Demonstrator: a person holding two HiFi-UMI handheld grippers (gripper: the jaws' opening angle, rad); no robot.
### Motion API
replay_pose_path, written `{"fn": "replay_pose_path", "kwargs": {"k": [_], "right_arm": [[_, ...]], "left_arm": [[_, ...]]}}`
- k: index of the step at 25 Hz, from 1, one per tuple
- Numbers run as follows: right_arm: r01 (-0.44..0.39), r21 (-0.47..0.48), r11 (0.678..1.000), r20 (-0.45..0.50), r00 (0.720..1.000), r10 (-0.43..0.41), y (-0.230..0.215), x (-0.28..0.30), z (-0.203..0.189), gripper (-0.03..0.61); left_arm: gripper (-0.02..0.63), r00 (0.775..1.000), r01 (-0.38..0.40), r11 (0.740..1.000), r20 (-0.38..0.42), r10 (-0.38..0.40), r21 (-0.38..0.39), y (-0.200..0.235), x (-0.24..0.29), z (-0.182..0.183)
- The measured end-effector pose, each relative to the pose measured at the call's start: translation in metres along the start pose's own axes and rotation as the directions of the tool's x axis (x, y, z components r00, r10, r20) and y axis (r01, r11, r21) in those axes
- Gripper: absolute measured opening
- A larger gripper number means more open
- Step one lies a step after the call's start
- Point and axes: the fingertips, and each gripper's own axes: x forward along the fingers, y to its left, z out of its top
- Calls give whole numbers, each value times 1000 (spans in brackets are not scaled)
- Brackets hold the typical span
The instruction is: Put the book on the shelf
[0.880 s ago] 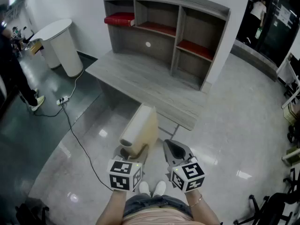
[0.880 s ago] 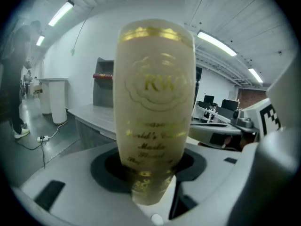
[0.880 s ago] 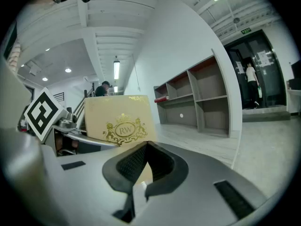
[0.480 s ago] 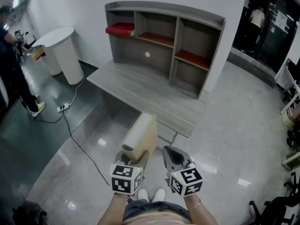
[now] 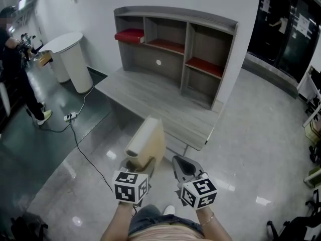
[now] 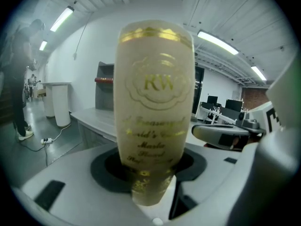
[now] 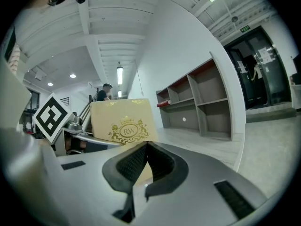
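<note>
My left gripper (image 5: pixel 140 162) is shut on a cream book (image 5: pixel 147 141) with gold print, holding it by its lower end with the rounded spine up. In the left gripper view the book's spine (image 6: pixel 155 112) fills the middle, between the jaws. My right gripper (image 5: pixel 182 165) hangs beside it, shut with nothing between its fingers; in the right gripper view its jaws (image 7: pixel 146 146) meet in front of the book's cover (image 7: pixel 123 119). The grey shelf unit (image 5: pixel 176 21) stands ahead on a grey desk (image 5: pixel 150 97), well beyond both grippers.
A red book (image 5: pixel 129 35) lies in the shelf's top left compartment; red panels (image 5: pixel 204 67) line two other compartments. At the left stand a white round counter (image 5: pixel 70 59) and a person (image 5: pixel 15 69). A cable (image 5: pixel 83 149) crosses the glossy floor. Dark glass doors (image 5: pixel 286 29) are at the right.
The desk and shelf have slid slightly lower in the head view as the person steps. The book stays in the left gripper and leans a bit more to the left.
</note>
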Motion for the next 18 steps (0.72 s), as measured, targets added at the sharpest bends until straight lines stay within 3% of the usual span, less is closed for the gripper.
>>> {"fn": "replay_pose_path", "kwargs": {"k": [10,18], "right_arm": [[-25,17,1000,11,1000,25,-11,4,9,9],[-16,23,1000,12,1000,15,-32,27,14,9]], "left_arm": [[222,998,-63,998,11,63,-22,10,0,14],[222,998,-61,998,15,61,-30,25,27,29]]}}
